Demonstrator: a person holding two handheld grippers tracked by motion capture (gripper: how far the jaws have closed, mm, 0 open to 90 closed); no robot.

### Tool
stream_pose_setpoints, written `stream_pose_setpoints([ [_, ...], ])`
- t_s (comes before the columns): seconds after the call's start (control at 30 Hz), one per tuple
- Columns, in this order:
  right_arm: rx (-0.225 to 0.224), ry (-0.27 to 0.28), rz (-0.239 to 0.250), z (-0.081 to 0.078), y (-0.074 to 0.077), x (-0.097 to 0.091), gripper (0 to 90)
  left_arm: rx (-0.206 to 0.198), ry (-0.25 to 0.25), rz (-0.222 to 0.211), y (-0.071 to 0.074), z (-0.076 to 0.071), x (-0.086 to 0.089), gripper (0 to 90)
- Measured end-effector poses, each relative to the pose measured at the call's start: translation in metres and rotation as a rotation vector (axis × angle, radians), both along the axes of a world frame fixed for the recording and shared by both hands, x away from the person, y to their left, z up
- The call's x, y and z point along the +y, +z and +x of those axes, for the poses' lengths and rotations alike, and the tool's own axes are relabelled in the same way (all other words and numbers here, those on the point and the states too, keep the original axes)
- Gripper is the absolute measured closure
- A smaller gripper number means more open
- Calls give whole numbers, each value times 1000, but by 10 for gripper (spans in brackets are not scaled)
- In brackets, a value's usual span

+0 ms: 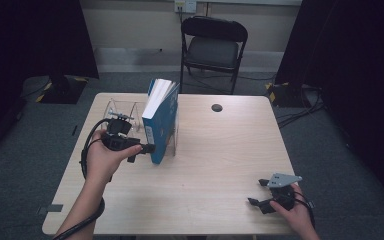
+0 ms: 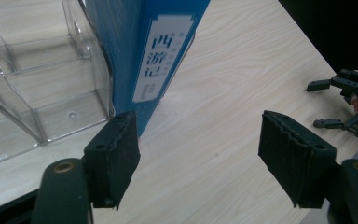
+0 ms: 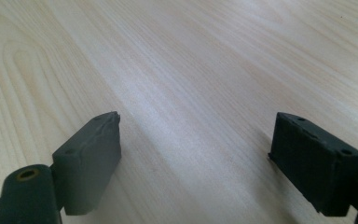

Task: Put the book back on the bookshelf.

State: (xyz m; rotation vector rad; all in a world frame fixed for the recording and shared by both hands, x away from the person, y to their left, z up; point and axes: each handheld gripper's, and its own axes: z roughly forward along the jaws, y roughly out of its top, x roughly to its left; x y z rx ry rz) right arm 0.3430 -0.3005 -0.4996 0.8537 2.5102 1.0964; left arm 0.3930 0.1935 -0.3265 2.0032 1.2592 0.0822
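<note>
A blue book [image 1: 161, 120] with a white spine label stands upright at the right end of a clear plastic rack [image 1: 122, 112] on the table's far left. My left gripper [image 1: 147, 149] is open at the foot of the book's near spine. In the left gripper view the book [image 2: 161, 51] rises just beyond the left jaw, the rack [image 2: 37, 93] lies to its left, and bare wood shows between the jaws of the left gripper [image 2: 198, 140]. My right gripper [image 1: 257, 192] rests open near the front right edge; its own view shows the right gripper [image 3: 196, 140] over bare wood.
The wooden table [image 1: 220, 150] carries a small black round disc [image 1: 217, 107] near its far edge. A black folding chair [image 1: 212, 45] stands behind the table. Dark curtains flank both sides. The other gripper [image 2: 340, 102] appears far off in the left gripper view.
</note>
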Motion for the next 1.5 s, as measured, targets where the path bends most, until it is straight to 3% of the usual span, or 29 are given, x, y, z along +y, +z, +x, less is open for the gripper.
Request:
stream_pose_setpoints([
  [0.33, 1, 1, 0, 0, 0, 0, 153, 15, 5, -34, -16, -6, 6, 254],
  [0.47, 1, 1, 0, 0, 0, 0, 154, 14, 3, -40, -24, -8, 8, 246],
  [0.6, 1, 1, 0, 0, 0, 0, 154, 9, -34, -21, -29, -11, 9, 222],
  [0.77, 1, 1, 0, 0, 0, 0, 154, 18, -17, -38, -35, -15, 11, 199],
  [1.0, 1, 1, 0, 0, 0, 0, 153, 35, -30, 2, -44, -19, 14, 197],
  [1.17, 2, 1, 0, 0, 0, 0, 154, 34, -19, -6, -50, -20, 16, 188],
  [1.43, 1, 1, 0, 0, 0, 0, 153, 42, -24, 29, -56, -24, 16, 187],
  [1.5, 1, 1, 0, 0, 0, 0, 154, 48, -25, 12, -59, -25, 16, 187],
])
